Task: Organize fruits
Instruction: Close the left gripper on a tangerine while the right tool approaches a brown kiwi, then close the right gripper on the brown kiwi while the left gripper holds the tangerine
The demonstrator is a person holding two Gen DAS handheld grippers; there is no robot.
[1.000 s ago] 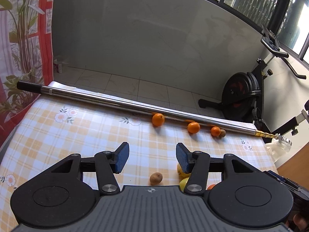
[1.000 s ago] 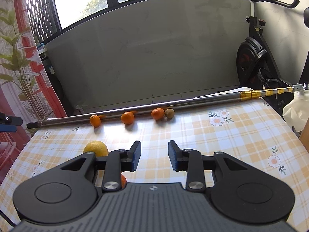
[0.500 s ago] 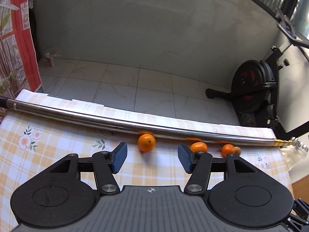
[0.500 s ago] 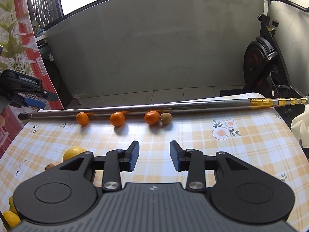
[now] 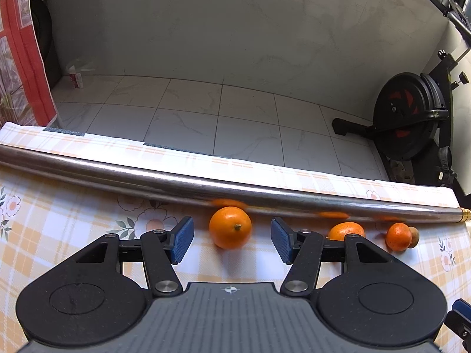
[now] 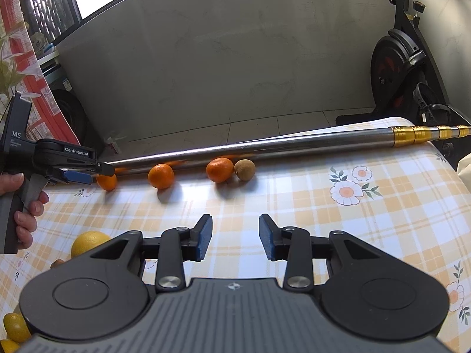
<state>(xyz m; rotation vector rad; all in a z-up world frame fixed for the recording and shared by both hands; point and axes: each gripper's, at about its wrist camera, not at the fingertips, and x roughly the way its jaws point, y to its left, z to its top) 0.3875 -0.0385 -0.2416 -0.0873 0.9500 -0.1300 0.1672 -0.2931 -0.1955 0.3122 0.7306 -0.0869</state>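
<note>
- The left tool (image 5: 232,243), matte black with ribbed blue pads, stands spread around a round, dimpled orange (image 5: 230,227) on the worktop (image 5: 59,223); the pads sit just beside the fruit on either side, not pressing it.
- In the right wrist view a hand (image 6: 25,206) grips that tool's grey handle at the far left.
- A smooth, shiny steel pole (image 5: 176,181) lies across the far edge of the worktop, ending in gold bands (image 6: 424,133) at the right; the orange rests against it.
- To the right along the pole sit a second orange (image 6: 161,176), a third orange (image 6: 220,169), and a dull brown, rough-skinned small round fruit (image 6: 244,169) touching the third.
- A large yellow citrus (image 6: 88,241) lies near and left, with smaller yellow fruits (image 6: 14,326) at the lower left corner.
- The cloth is glossy, checked orange and white with printed flowers.
- The right tool (image 6: 235,241) hovers with its jaws apart over bare cloth, holding nothing.
</note>
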